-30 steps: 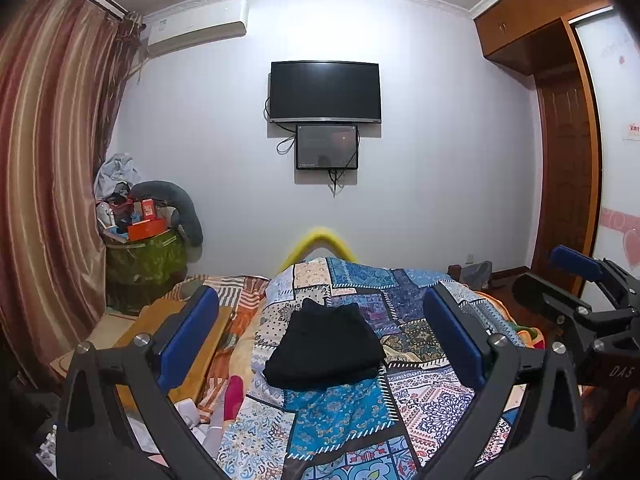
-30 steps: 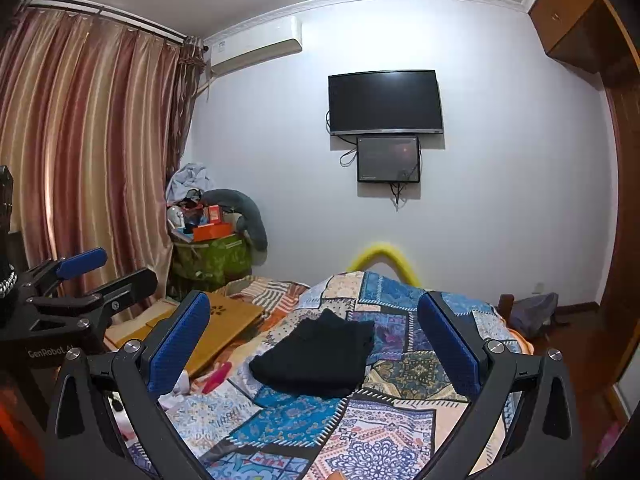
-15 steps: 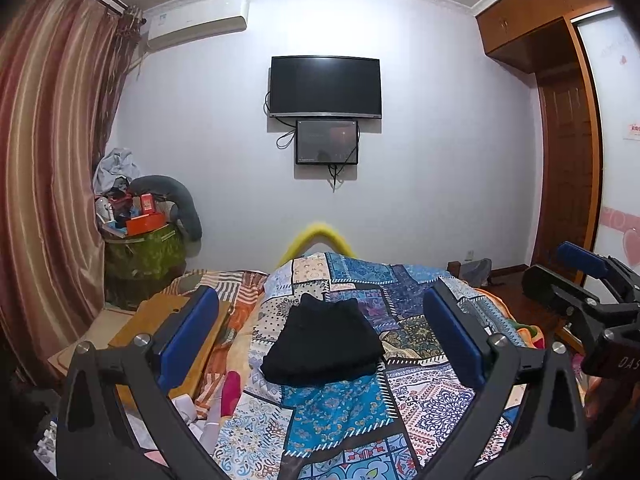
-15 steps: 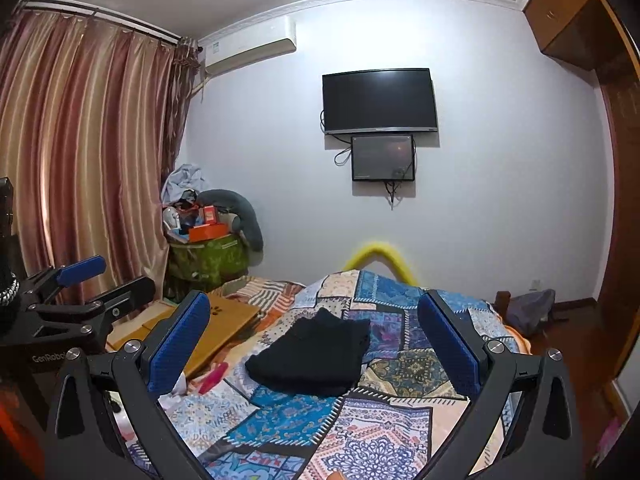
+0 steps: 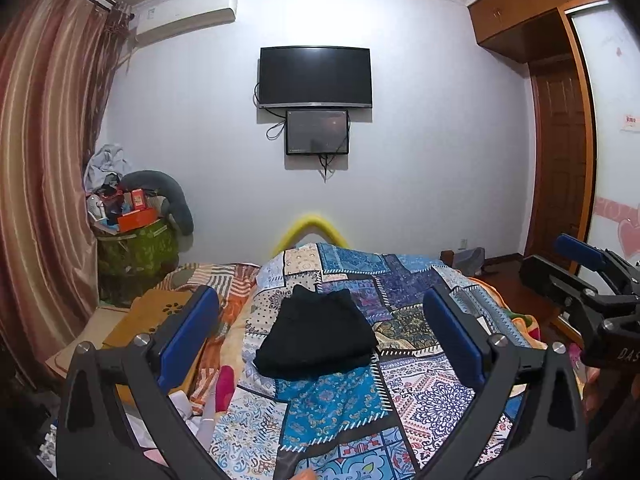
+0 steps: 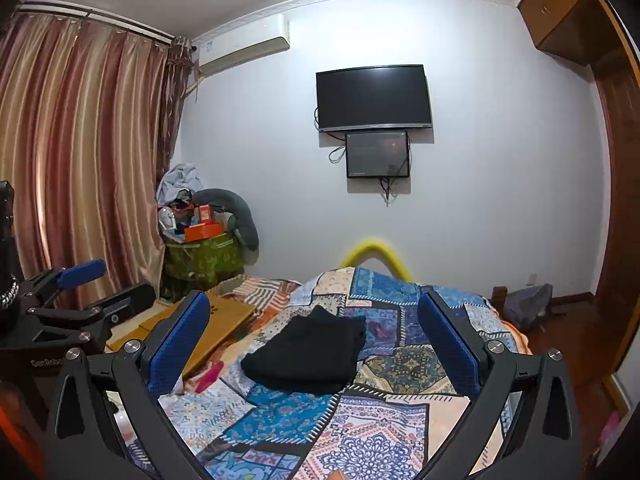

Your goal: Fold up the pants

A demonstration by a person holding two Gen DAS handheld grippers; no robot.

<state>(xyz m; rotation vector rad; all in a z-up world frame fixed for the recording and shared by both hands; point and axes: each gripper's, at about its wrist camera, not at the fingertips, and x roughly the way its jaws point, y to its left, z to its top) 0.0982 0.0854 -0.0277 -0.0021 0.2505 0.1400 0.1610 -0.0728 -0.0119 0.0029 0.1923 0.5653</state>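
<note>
Pants (image 5: 316, 336): a black garment lay as a compact folded stack at the centre of the frame in both wrist views, resting on the bed. Edges appeared stacked and squared, which suggested the folding was complete or nearly so.
Bed (image 5: 420, 384): covered by a patchwork quilt, it filled the lower centre of both views and served as the flat work surface; the stack sat in mid-quilt, away from the edges, probably so it would not slide off.
Left hand-held gripper (image 5: 320, 344): jaws stood wide apart and empty, framing the stack from the lower left and lower right of the left wrist view. It was held well back from the pants and touched no cloth.
Right hand-held gripper (image 6: 316, 348): jaws likewise spread wide with nothing between them, held apart from the garment. Its body also showed at the right edge of the left wrist view.
Posture rationale: both tools, spread and clear of the fabric, matched a release-and-inspect stance rather than a grasp.
Surroundings: a television (image 5: 315, 77) hung on the wall at upper centre; curtains (image 6: 80, 152) occupied the left.
</note>
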